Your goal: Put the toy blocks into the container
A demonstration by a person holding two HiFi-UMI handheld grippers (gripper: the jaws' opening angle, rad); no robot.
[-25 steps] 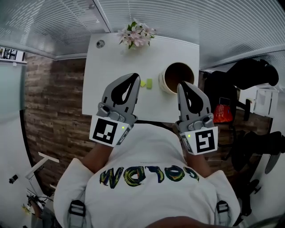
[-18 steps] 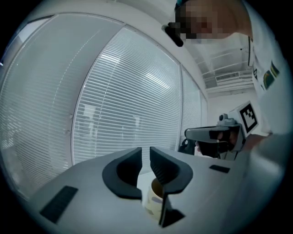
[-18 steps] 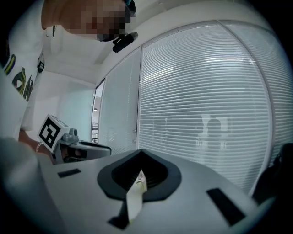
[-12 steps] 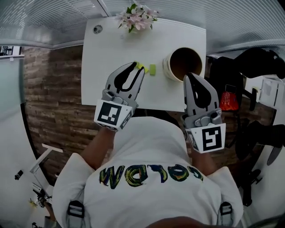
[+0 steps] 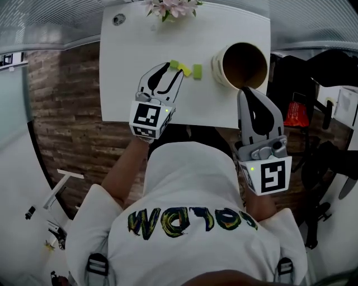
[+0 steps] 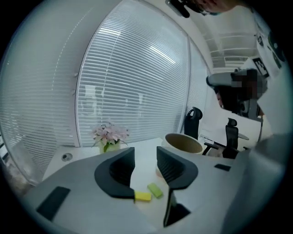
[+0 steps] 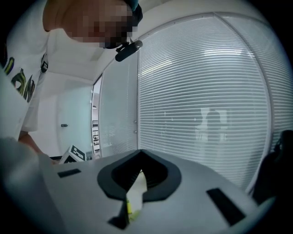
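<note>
Fingers (image 6: 176, 170) of the left gripper (image 6: 145, 154) have just been spreading, empty, near three toy blocks (image 5: 183, 69) on the bench (image 5: 123, 72); right gripper (image 5: 250, 95) clenched; none seen in the container (image 5: 217, 66) yet

The white table (image 5: 128, 84) carries 3 small blocks (image 5: 197, 71), a round container (image 5: 218, 67) and flowers (image 5: 170, 6).

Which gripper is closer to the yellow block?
Left. The left gripper is right beside the yellow block; its jaws have just been opening, with nothing pinched between them. The right gripper is farther off, by the near edge of the round container.
</note>
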